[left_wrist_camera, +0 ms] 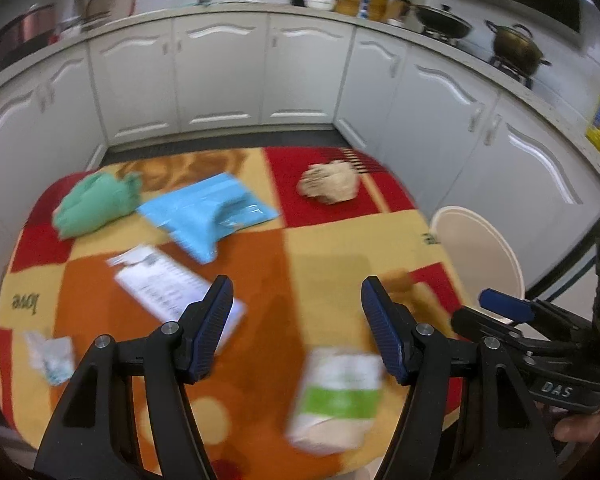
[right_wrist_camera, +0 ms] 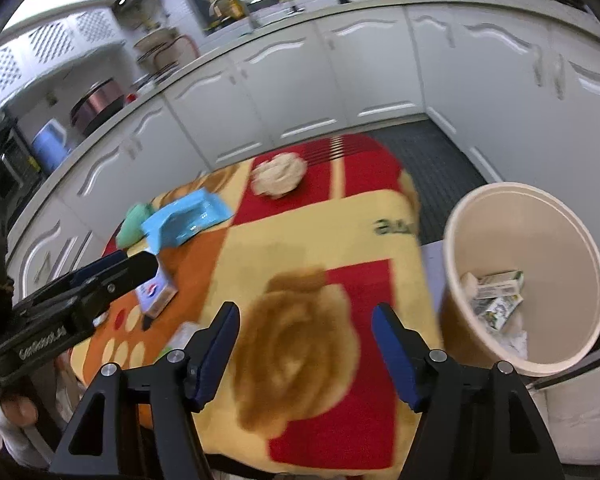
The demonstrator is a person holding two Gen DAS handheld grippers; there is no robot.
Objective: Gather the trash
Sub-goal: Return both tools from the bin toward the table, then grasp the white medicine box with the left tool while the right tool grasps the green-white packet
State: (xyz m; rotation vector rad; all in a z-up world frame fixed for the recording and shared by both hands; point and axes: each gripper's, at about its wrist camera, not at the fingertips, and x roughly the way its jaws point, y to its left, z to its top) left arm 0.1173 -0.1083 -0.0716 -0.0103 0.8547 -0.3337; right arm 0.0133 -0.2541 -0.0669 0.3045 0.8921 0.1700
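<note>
My left gripper (left_wrist_camera: 296,312) is open and empty above the table, with a green-and-white packet (left_wrist_camera: 336,396) just below it. A printed paper (left_wrist_camera: 172,284), a small crumpled wrapper (left_wrist_camera: 52,354), a blue bag (left_wrist_camera: 210,210), a green bag (left_wrist_camera: 94,204) and a crumpled brown paper ball (left_wrist_camera: 330,182) lie on the colourful tablecloth (left_wrist_camera: 320,240). My right gripper (right_wrist_camera: 306,344) is open and empty over the table's right part. The beige trash bin (right_wrist_camera: 524,276) stands at the right and holds several wrappers (right_wrist_camera: 496,292).
White kitchen cabinets (left_wrist_camera: 220,76) surround the table on the far and right sides. The bin's rim (left_wrist_camera: 476,248) shows beside the table's right edge. Pots stand on the stove (left_wrist_camera: 512,46) at the back right. The right gripper's body (left_wrist_camera: 540,340) is close to my left gripper.
</note>
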